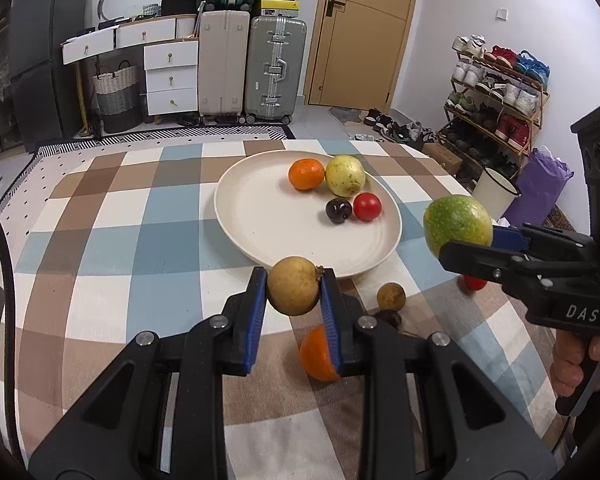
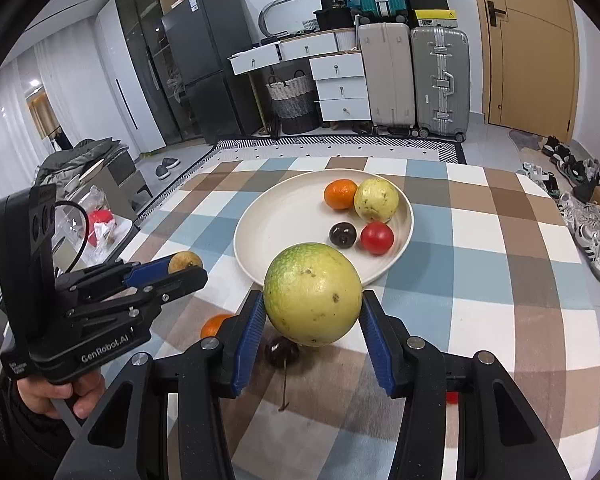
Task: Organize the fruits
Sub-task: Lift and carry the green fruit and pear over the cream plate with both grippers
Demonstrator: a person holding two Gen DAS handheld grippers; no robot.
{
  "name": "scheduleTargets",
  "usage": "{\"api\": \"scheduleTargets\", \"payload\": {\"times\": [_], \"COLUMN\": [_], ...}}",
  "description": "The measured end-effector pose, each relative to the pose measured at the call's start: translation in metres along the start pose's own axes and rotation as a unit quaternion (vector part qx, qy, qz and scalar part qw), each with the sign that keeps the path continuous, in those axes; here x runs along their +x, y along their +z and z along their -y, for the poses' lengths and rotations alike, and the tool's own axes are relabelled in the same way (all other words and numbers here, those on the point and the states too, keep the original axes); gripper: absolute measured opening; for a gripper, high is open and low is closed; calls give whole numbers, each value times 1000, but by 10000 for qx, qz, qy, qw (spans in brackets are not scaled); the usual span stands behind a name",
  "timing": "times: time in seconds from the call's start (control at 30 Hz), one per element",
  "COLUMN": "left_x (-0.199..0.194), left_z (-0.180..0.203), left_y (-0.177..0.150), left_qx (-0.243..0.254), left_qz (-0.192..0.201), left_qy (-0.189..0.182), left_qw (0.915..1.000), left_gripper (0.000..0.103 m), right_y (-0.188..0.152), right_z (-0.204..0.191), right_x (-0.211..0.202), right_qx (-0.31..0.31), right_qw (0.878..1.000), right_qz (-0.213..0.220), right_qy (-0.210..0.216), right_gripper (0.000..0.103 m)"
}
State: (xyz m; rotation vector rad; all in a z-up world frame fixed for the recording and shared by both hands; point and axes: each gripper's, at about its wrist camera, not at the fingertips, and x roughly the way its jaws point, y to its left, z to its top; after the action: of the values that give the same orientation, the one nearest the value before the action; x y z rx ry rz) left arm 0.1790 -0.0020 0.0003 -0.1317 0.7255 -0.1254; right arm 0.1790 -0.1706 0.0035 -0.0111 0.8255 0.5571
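Currently, the scene is itemised as follows:

Left gripper [image 1: 294,292]: its ribbed blue pads are pinched on a small tan fruit [image 1: 293,291], round and matte with a dry stalk end, held above the cloth just in front of the plate's near rim.

Right gripper [image 2: 313,312]: its jaws are pressed on a large green-yellow fruit [image 2: 313,294], a smooth sphere freckled with brown specks, held clear of the table near the plate's edge.

Plate [image 1: 260,216]: a wide, shallow, cream disc with a matte finish is set on the checked tablecloth [image 1: 100,240], a soft fabric in blue, brown and white squares.

On the plate: a dimpled mandarin [image 1: 306,174] is seen touching a pale yellow speckled fruit [image 1: 345,175]; a glossy dark cherry [image 1: 339,211] and a shiny red cherry tomato [image 1: 367,207] lie just beside each other.

Off the plate: a second mandarin [image 1: 316,354], a second small tan fruit [image 1: 391,296], a stalked dark cherry [image 2: 282,352] and a red tomato [image 1: 474,282], partly hidden, are left on the cloth.

Hands: a hand [image 2: 56,394] is wrapped round each black handle.
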Motion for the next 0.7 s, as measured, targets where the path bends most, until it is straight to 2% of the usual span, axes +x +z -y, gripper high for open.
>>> {"api": "scheduleTargets", "payload": {"times": [0.27, 0.7], "left_x": [21, 49], "left_z": [-1, -9], "left_y": [16, 31], "left_qx": [-16, -77], "left_qz": [21, -36], "left_qy": [-19, 26], "left_qw": [10000, 10000], "left_gripper": [24, 24], "right_y": [17, 25], "right_z": [11, 16], "right_x": [24, 52], "right_qx": [165, 238], "right_qw": [9998, 9993], "right_qz": [-106, -249], "right_qy": [-93, -134], "right_gripper": [49, 49]}}
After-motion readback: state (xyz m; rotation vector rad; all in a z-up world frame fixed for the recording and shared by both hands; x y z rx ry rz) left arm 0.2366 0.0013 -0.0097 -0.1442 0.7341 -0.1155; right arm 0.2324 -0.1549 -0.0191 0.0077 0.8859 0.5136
